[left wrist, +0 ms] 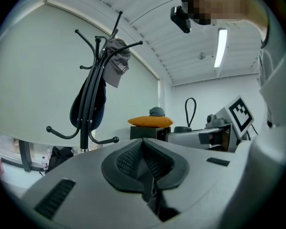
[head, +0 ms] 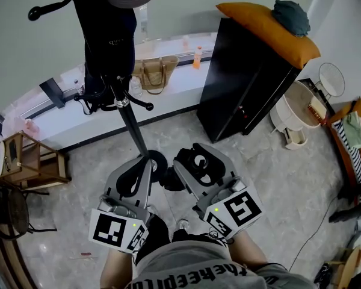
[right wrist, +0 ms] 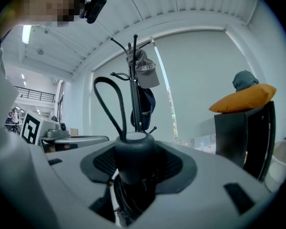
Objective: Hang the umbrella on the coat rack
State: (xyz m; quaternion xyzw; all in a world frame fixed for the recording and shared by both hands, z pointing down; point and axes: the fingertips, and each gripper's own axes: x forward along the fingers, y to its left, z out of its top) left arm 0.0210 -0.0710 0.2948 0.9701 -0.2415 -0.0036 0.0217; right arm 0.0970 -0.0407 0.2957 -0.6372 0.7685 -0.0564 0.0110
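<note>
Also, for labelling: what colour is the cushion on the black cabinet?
Orange cushion, clearest in head view.

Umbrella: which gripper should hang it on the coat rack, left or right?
Right, most likely. The right gripper is shut on the black folded umbrella at its handle, its strap loop pointing up toward the black metal coat rack. The left gripper is shut on nothing.

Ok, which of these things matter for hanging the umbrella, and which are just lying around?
For the job: black umbrella with loop strap, clamped in the right gripper; black coat rack with curved hooks.
Just lying about: woven straw handbag; orange cushion on the black cabinet; orange bottle.
</note>
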